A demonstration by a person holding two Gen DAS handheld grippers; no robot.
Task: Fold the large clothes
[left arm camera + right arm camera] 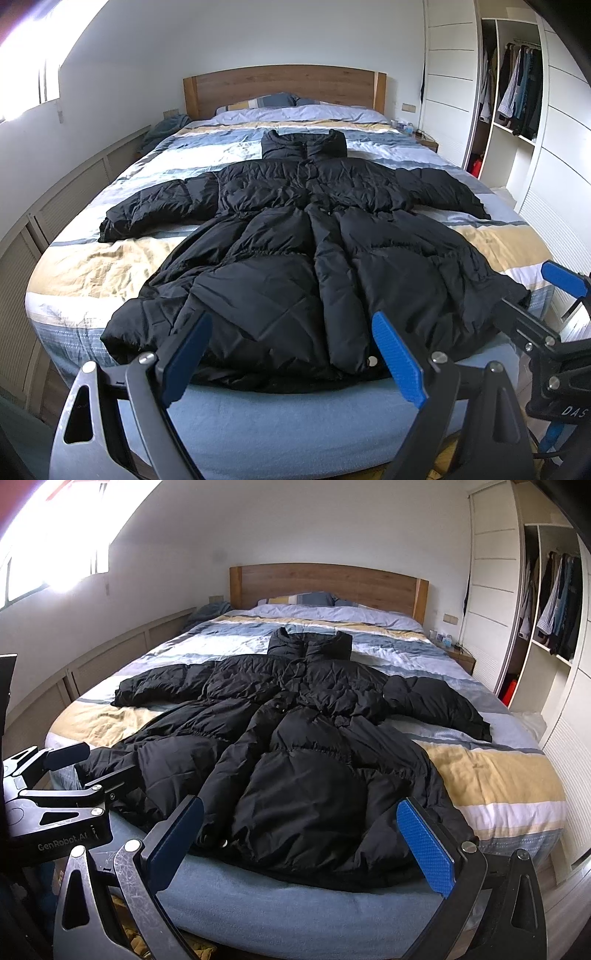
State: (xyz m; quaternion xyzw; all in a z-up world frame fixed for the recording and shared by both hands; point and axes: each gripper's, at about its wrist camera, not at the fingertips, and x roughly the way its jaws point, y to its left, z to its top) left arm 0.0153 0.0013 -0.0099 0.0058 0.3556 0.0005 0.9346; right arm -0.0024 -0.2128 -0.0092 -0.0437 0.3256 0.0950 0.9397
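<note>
We see black puffer coat [295,236] spread flat, front up, on striped duvet [92,266] of bed [258,413]; collar toward wooden headboard [284,85], sleeves out sideways, hem at foot edge. Left gripper [291,354] jaws wide apart, empty, at hem. Right gripper [299,842] same. Open wardrobe [546,602]: hanging clothes [557,594] on rail.

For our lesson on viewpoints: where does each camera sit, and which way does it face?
Left wrist: on the left gripper at the bed's foot, facing the headboard; right gripper shows at its right.
Right wrist: on the right gripper, same direction; left gripper shows at its left.
Shared: black coat spread on the bed, wardrobe.
</note>
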